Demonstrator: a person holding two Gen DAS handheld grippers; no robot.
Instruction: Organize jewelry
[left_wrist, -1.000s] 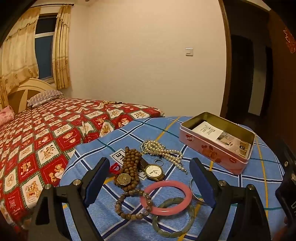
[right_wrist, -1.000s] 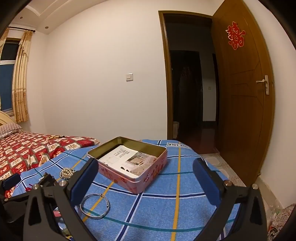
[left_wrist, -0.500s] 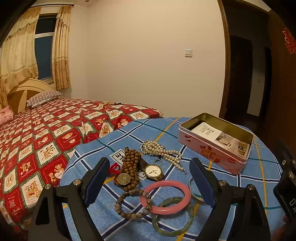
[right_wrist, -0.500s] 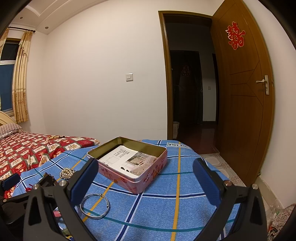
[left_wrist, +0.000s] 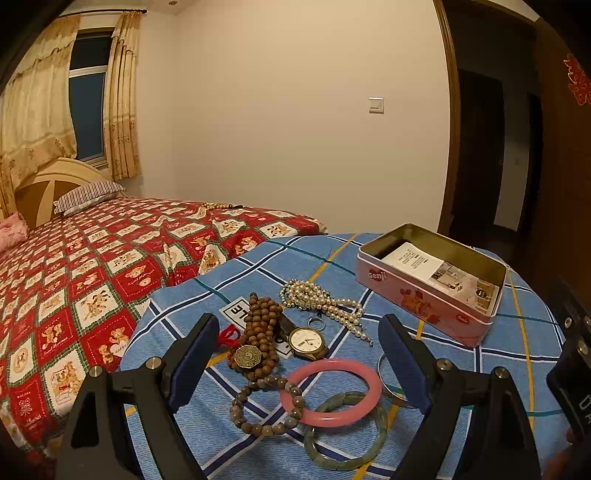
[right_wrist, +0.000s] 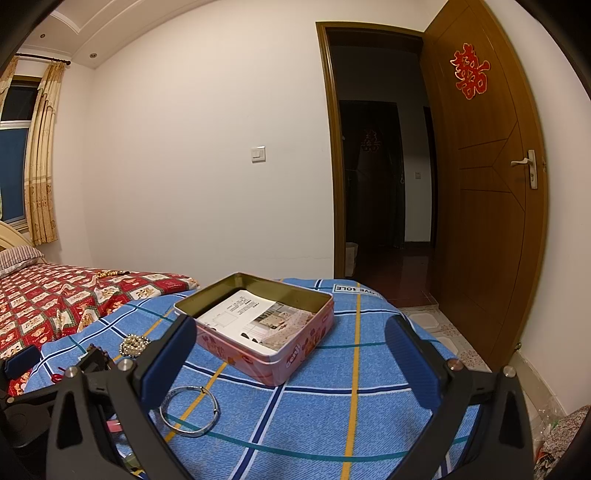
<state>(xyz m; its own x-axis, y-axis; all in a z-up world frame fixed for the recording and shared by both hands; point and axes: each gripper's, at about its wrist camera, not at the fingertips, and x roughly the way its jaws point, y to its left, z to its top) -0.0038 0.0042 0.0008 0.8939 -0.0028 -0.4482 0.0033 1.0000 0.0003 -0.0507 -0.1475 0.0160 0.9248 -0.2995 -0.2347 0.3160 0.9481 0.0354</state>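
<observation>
An open pink tin (left_wrist: 428, 295) with a paper inside stands on the blue checked cloth, also in the right wrist view (right_wrist: 273, 332). Jewelry lies before my left gripper (left_wrist: 299, 347), which is open and empty above it: a pink bangle (left_wrist: 332, 391), a green bangle (left_wrist: 347, 432), a brown bead bracelet (left_wrist: 266, 406), wooden prayer beads (left_wrist: 260, 328), a watch (left_wrist: 306, 341), a pearl necklace (left_wrist: 321, 299) and a small ring (left_wrist: 317, 324). A silver bangle (right_wrist: 190, 410) lies by my right gripper (right_wrist: 291, 354), which is open and empty.
A bed with a red patterned cover (left_wrist: 92, 266) is at the left, against the cloth-covered table (right_wrist: 369, 369). An open wooden door (right_wrist: 487, 206) and dark doorway are at the right. The other gripper's body shows at the right edge (left_wrist: 570, 373).
The left gripper has drifted slightly; the tin and jewelry sit a little differently in its view. The right gripper has barely moved. Both stay open.
</observation>
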